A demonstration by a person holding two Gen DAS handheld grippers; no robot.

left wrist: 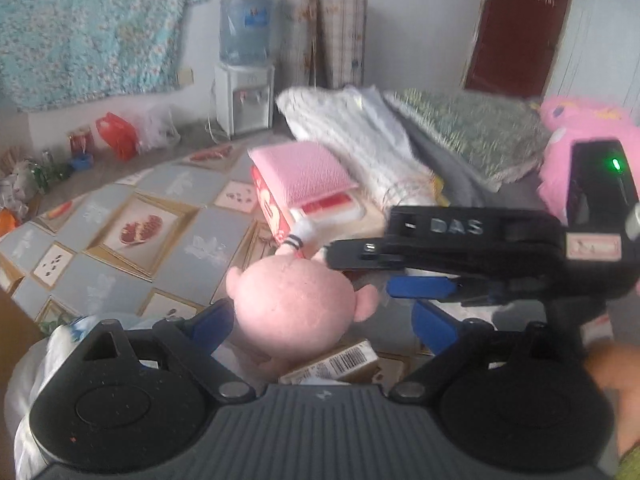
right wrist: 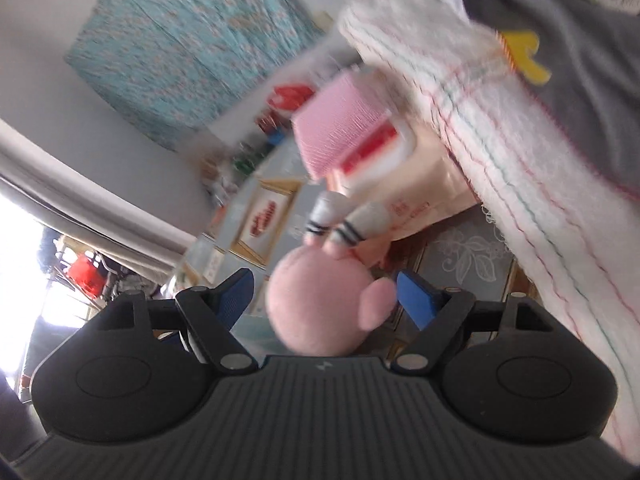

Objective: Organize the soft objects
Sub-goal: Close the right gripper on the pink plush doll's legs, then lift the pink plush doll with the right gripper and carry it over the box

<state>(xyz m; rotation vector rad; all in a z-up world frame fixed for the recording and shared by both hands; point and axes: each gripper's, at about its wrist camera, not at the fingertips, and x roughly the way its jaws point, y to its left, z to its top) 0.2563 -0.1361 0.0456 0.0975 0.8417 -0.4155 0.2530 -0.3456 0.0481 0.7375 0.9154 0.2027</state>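
One pink plush doll (right wrist: 320,308) framed between wide-spread right tool (right wrist: 324,300) pads, ungripped; left tool (left wrist: 320,328) likewise spread. Grasp step judged pending: closure required.

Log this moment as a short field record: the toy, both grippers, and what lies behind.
toy: pink plush doll, round head toward the cameras, striped white socks pointing away
left hand-held gripper: open, doll's head between its blue pads
right hand-held gripper: open around the doll's head; whether the pads touch is unclear
behind doll: pink-topped box, folded white blanket
surface: fruit-patterned tablecloth
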